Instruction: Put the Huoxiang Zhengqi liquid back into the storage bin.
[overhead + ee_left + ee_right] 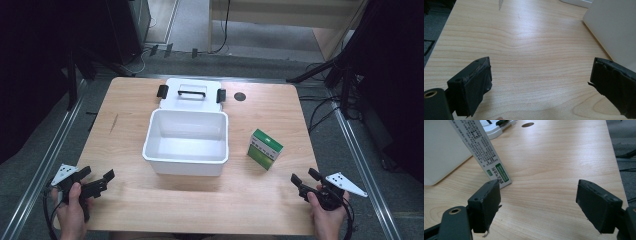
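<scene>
Item: green carton [265,148], upright, centre-right, beside open white bin [186,141]. Left gripper [93,182] and right gripper [308,182] wide, empty. Risk: a nudge topples it.

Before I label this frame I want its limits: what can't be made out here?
- Print on the green box: too small in the high view; in the right gripper view its top is cut off by the edge.
- White bin: its far inner wall foot is hidden by its rim.
- Lid: its near part lies behind the bin.
</scene>
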### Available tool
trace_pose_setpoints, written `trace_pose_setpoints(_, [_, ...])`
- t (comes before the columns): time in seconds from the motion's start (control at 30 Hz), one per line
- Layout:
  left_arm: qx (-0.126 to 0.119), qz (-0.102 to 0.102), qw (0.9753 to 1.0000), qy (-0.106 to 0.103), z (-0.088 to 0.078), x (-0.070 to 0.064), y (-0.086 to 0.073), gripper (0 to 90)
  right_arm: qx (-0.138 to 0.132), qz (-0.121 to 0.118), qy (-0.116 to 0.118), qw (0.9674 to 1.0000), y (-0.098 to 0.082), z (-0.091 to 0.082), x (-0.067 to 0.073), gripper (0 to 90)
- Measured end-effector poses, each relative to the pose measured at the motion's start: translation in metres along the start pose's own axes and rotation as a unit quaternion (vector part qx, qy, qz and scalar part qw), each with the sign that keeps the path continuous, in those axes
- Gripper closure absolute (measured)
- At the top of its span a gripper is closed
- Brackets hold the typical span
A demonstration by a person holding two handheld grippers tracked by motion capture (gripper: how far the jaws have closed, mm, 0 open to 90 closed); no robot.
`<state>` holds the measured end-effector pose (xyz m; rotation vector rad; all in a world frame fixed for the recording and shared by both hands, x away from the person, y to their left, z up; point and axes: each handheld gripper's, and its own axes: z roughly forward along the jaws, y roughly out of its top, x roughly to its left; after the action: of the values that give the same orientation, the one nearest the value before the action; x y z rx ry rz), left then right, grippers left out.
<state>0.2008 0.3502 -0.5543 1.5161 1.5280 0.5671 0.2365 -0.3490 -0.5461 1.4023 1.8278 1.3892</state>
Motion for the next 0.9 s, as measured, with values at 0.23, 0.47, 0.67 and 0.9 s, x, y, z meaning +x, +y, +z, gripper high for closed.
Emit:
trace_pose_setpoints(0.23, [-0.003, -0.002, 1.0, 0.001, 0.0, 0.0, 0.0, 4.5, 0.013, -0.003, 0.003, 0.9999, 0.002, 0.0, 0.0, 25.0])
trace_pose_setpoints(0.47, [-0.004, -0.003, 1.0, 0.001, 0.0, 0.0, 0.0, 4.5, 0.049, -0.039, 0.008, 0.998, 0.014, -0.01, 0.001, 34.0])
trace_pose_setpoints(0.67, [-0.004, -0.002, 1.0, -0.001, 0.0, 0.0, 0.0, 4.5, 0.12, -0.062, 0.021, 0.9906, 0.032, -0.01, 0.001, 35.6])
trace_pose_setpoints(0.9, [-0.003, -0.001, 1.0, -0.003, 0.0, 0.001, 0.0, 4.5, 0.22, -0.092, 0.037, 0.9704, 0.054, 0.002, 0.008, 33.3])
